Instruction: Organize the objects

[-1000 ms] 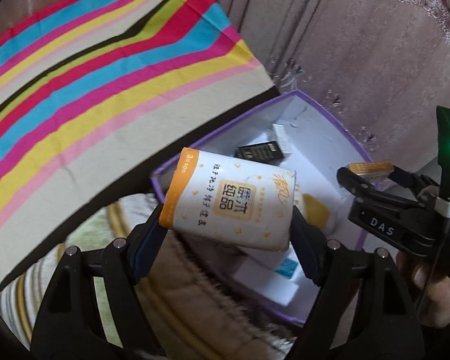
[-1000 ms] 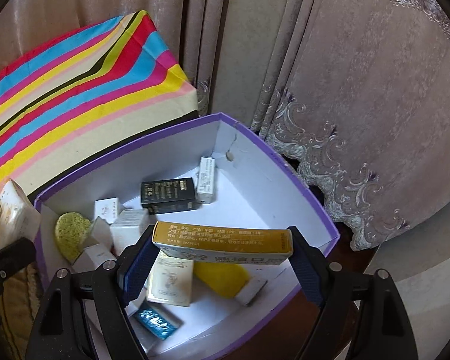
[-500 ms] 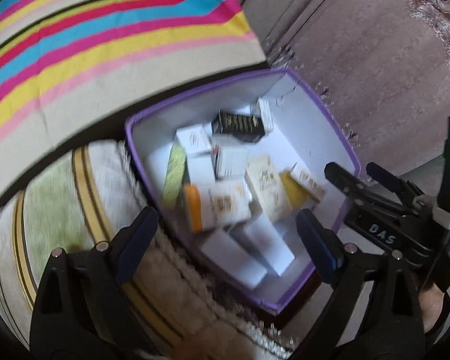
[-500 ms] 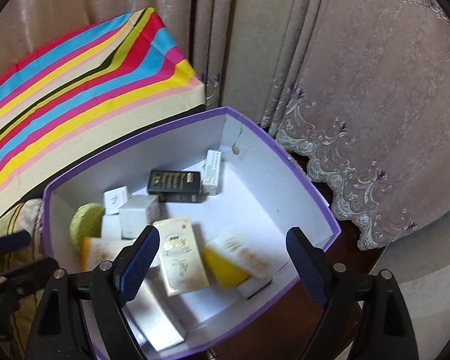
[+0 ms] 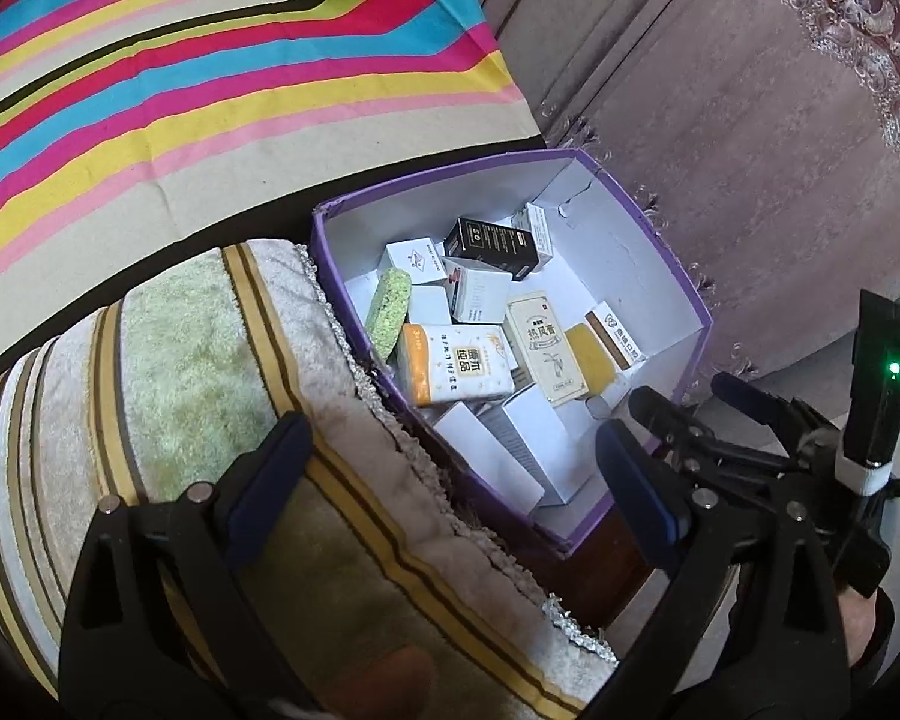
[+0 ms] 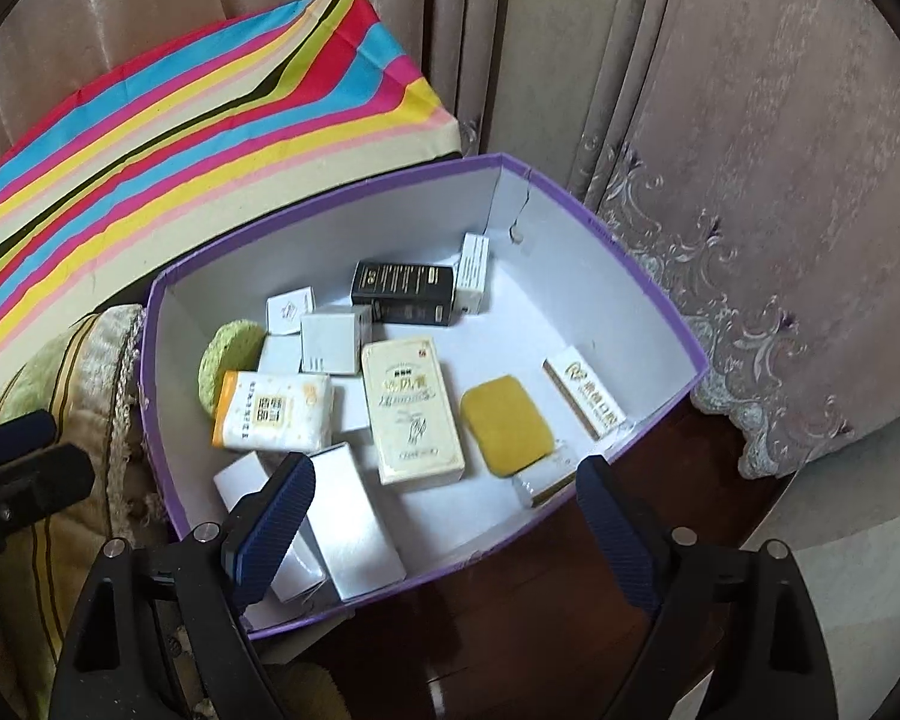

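Curtains back the purple box [image 6: 648, 294] (towel [image 5: 198, 324] mostly left-view); both tongs [image 5: 450, 468] [image 6: 444, 498] gape, holding nothing.

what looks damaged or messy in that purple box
The purple box has a tear running down from its rim at the far corner. Inside, the small cartons lie jumbled at mixed angles, and the green sponge is wedged on edge against the left wall. Nothing is spilled.

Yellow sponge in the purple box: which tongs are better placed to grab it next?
Right. The right tongs hang open over the box's near rim, with the yellow sponge just ahead. The left tongs sit over the towel side.
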The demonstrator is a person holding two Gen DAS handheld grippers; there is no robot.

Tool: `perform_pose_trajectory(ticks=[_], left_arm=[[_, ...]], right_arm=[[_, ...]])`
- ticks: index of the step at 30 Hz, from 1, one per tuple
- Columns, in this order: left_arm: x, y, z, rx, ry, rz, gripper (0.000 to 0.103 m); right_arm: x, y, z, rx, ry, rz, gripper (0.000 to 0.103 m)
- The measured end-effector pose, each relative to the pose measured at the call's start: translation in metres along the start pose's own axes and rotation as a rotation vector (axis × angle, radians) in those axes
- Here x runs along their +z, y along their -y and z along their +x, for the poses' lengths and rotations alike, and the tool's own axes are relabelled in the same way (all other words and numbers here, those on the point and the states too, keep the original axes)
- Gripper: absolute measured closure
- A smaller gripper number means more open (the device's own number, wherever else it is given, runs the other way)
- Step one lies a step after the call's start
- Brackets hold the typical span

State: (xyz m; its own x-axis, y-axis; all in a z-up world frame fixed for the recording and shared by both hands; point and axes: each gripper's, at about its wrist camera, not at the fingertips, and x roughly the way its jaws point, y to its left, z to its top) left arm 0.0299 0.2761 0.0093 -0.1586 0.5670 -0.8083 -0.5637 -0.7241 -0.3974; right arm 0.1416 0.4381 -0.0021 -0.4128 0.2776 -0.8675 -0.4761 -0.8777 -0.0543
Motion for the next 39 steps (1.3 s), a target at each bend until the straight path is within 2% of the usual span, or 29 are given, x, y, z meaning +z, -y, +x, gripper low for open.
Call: perform_pose_trajectory(ticks=[3, 27, 30, 39], left_arm=[[0.0, 0.004, 0.002, 0.001, -0.001, 0.017, 0.001], [0.008, -0.005, 0.013, -0.015, -0.012, -0.005, 0.001], [0.009, 0.003, 0.016, 0.032, -0.023, 0.022, 0.001], [0.019, 0.026, 0.002, 0.142, 0.115, 0.127, 0.001]], right_arm=[[-0.001, 0.0, 0.001, 0.006, -0.003, 0.007, 0.013], [-0.003, 0.002, 0.01, 0.025, -0.032, 0.024, 0.013], [-0.004, 0.0, 0.011, 0.028, -0.035, 0.023, 0.013], [-0.006, 0.002, 0.012, 0.01, -0.032, 0.023, 0.013]])
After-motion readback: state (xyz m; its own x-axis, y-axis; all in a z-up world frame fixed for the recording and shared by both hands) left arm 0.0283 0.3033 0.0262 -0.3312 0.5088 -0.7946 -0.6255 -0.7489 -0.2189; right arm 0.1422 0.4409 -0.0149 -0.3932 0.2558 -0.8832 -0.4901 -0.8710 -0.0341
